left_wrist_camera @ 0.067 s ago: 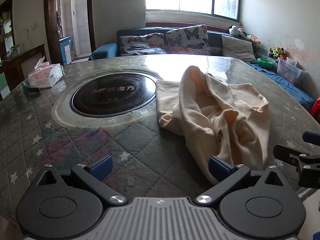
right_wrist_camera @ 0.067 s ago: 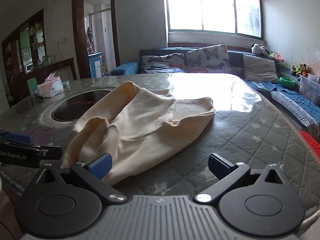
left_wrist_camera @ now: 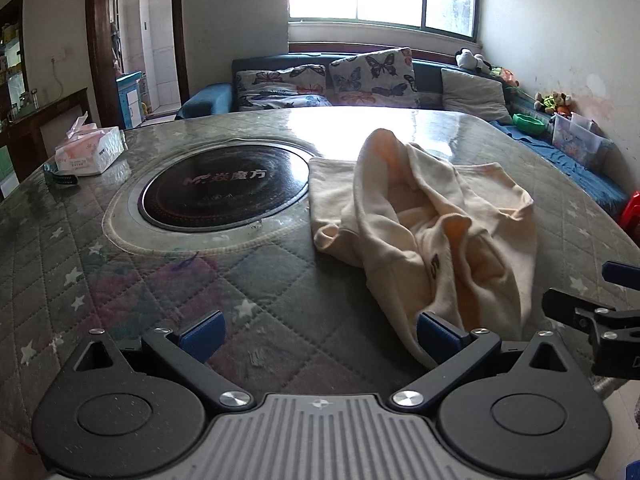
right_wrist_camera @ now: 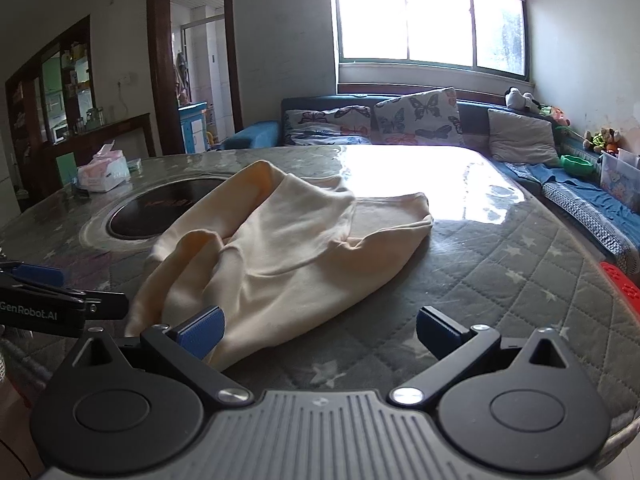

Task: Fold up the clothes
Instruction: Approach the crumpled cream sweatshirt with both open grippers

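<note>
A cream garment (left_wrist_camera: 432,220) lies crumpled on the quilted round table (left_wrist_camera: 120,280), right of the table's middle; it also shows in the right wrist view (right_wrist_camera: 288,252). My left gripper (left_wrist_camera: 320,334) is open and empty at the near table edge, its right pad beside the garment's near end. My right gripper (right_wrist_camera: 320,332) is open and empty, its left pad at the garment's near edge. Each gripper appears in the other's view: the right gripper (left_wrist_camera: 592,316) at the right edge, the left gripper (right_wrist_camera: 48,300) at the left edge.
A black round induction plate (left_wrist_camera: 224,188) is set in the table's centre. A tissue box (left_wrist_camera: 90,152) stands at the far left of the table. A sofa with butterfly cushions (left_wrist_camera: 372,76) and a window are behind. A red stool (right_wrist_camera: 620,284) stands at the right.
</note>
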Demonstrator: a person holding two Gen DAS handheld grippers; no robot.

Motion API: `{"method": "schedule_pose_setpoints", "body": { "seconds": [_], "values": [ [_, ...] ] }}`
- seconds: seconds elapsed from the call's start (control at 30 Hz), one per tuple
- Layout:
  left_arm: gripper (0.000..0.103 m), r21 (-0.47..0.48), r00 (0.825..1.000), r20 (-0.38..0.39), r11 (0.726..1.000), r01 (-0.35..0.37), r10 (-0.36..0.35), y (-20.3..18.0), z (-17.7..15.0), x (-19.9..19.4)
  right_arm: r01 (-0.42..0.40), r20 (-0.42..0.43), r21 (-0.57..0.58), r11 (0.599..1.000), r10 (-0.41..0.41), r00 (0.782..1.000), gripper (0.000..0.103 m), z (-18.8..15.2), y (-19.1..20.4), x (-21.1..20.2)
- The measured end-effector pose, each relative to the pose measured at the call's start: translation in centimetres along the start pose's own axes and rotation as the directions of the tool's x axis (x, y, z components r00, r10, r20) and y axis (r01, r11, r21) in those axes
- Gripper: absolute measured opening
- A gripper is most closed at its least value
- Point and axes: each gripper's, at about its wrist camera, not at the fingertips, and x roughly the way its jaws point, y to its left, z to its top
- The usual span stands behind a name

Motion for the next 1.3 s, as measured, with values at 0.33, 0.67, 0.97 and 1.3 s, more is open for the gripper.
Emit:
{"method": "schedule_pose_setpoints", "body": {
  "seconds": [0.33, 0.67, 0.97, 1.3],
  "values": [
    [0.103, 0.032, 0.999, -0.042, 0.999, 0.007, -0.005, -1.2, -0.9, -0.5, 0.001, -0.001, -0.016, 1.0, -0.001, 1.0, 0.103, -0.5, 0.4, -1.0],
    [0.103, 0.042, 0.998, -0.061, 0.999, 0.012, -0.009, -1.7, -1.6, -0.9, -0.012, -0.025, -0.027, 1.0, 0.011, 1.0, 0.103, -0.7, 0.7, -1.2],
    [0.103, 0.057, 0.998, -0.069, 0.998, 0.02, -0.016, -1.8, -1.6, -0.9, -0.023, -0.025, -0.047, 0.999, 0.022, 0.999, 0.103, -0.7, 1.4, -1.6],
    [0.103, 0.064, 0.997, -0.07, 0.998, 0.019, -0.015, -2.1, -1.7, -1.1, -0.021, -0.024, -0.051, 0.998, 0.02, 1.0, 0.103, -0.9, 1.6, -1.8]
  ]
}}
